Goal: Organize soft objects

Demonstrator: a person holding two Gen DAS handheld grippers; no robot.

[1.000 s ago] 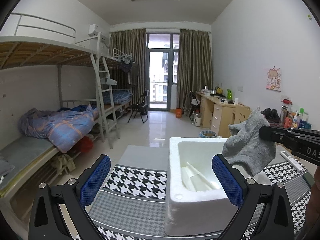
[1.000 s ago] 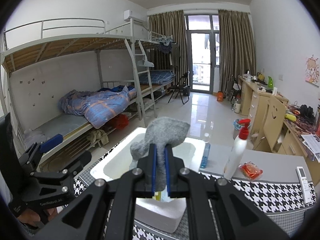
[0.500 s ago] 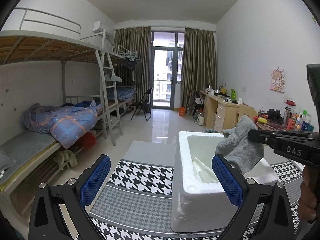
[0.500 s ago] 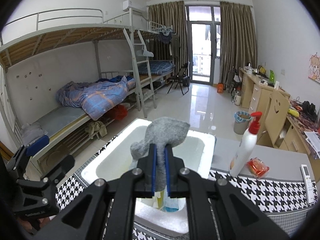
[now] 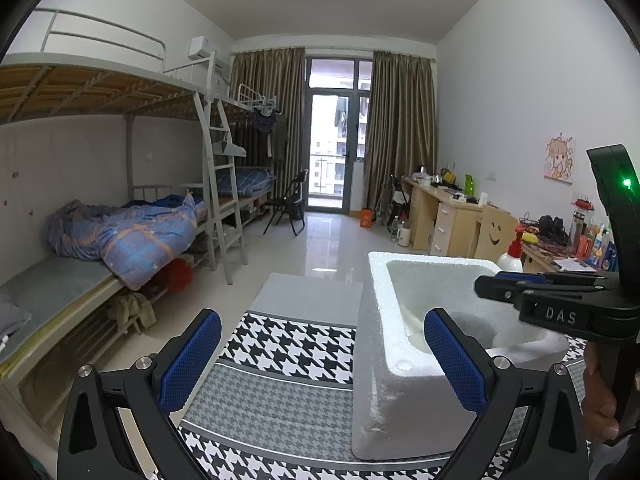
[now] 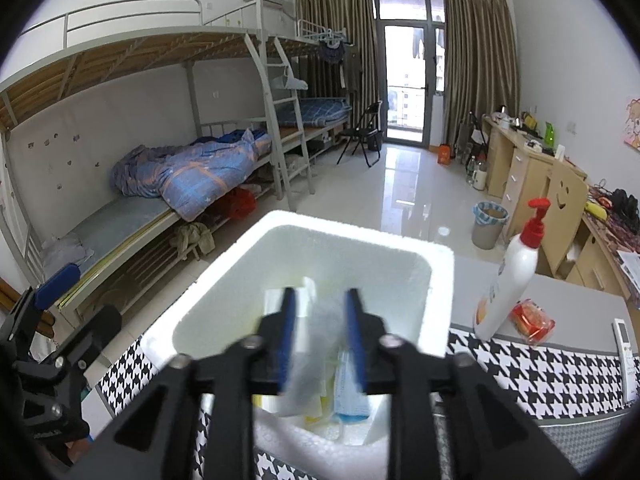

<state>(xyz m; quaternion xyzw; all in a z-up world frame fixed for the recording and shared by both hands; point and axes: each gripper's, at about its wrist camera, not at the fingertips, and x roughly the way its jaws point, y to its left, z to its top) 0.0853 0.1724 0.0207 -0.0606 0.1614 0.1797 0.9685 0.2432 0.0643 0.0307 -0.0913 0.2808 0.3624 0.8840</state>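
Hovering over the white foam box [image 6: 352,248], my right gripper [image 6: 318,332] has its 2 fingers apart, a blurred grey cloth [image 6: 320,344] between them, inside the box; whether it touches them I cannot tell. My left gripper [image 5: 320,360] is spread wide with nothing between its fingers, just beside the box on the houndstooth tabletop [image 5: 296,344]. A pump bottle [image 6: 516,276] stands near the box.

We see a white pump bottle with a red nozzle [image 6: 516,276] standing on the counter spread with a black-and-white houndstooth cloth [image 6: 532,376], just beside a small red packet [image 6: 533,320], with a white remote control [image 6: 625,350] lying near the right edge.
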